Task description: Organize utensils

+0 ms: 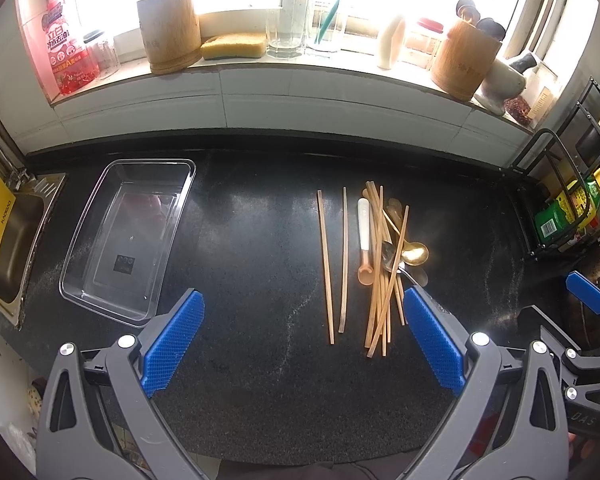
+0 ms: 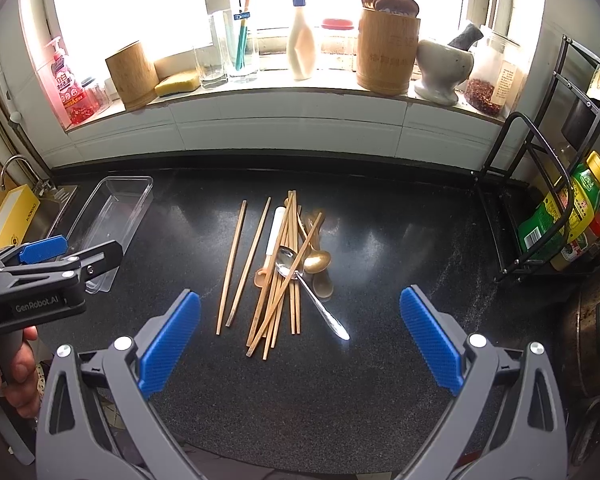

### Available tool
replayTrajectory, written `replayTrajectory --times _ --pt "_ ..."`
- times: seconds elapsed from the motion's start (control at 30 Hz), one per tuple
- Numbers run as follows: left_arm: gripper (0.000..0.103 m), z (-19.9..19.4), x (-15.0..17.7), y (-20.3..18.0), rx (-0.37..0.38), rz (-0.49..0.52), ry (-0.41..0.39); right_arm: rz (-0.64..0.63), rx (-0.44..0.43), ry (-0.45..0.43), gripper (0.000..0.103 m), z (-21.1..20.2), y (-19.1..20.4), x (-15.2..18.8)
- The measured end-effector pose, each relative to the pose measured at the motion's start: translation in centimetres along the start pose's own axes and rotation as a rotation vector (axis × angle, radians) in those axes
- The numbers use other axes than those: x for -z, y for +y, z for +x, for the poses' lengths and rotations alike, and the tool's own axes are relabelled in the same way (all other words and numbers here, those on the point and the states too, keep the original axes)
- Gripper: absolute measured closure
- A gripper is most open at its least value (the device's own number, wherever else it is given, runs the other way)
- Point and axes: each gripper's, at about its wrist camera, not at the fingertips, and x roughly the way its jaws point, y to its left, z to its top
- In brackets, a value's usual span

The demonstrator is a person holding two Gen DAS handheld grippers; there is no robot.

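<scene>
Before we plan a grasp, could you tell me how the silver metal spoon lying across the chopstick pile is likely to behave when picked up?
The silver spoon looks rigid and polished, so it may slip between the fingers. Its bowl rests on the chopsticks, so lifting it could nudge them. Its thin handle lies flat on the counter, leaving little to grip.

You're standing in a home kitchen. A dark speckled countertop [image 2: 380, 380] runs under a bright window, with a steel sink [image 1: 16, 240] and tap at its left end. The tiled sill holds dish soap [image 1: 62, 40], a sponge [image 1: 234, 46], a mortar and pestle [image 2: 444, 66], and what looks like a jar of dried chilli [image 2: 486, 88]. Sauce bottles fill the wire rack [image 2: 540, 208].
</scene>
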Motion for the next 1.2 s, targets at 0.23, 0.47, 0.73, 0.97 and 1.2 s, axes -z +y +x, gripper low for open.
replayTrajectory --times 0.23,0.47,0.73,0.97,1.2 --pt "0.006 1.0 -0.7 0.0 -0.011 0.000 0.010 0.005 -0.009 0.012 0.006 1.1 -0.5 -0.9" --pt "0.006 2.0 -1.0 -0.2 -0.014 0.019 0.021 -0.004 -0.022 0.021 0.006 1.8 -0.3 -1.2" --pt "0.006 3.6 -1.3 -0.3 -0.017 0.030 0.038 0.007 -0.031 0.043 0.006 3.1 -0.9 -1.3" --pt "0.006 9.1 -1.0 -0.5 -0.054 0.078 0.054 -0.063 -0.045 0.077 0.006 7.3 -1.9 -0.4" --pt "0.006 15.8 -1.0 -0.5 -0.087 0.114 0.098 -0.134 -0.074 0.120 0.006 12.3 -2.4 0.3"
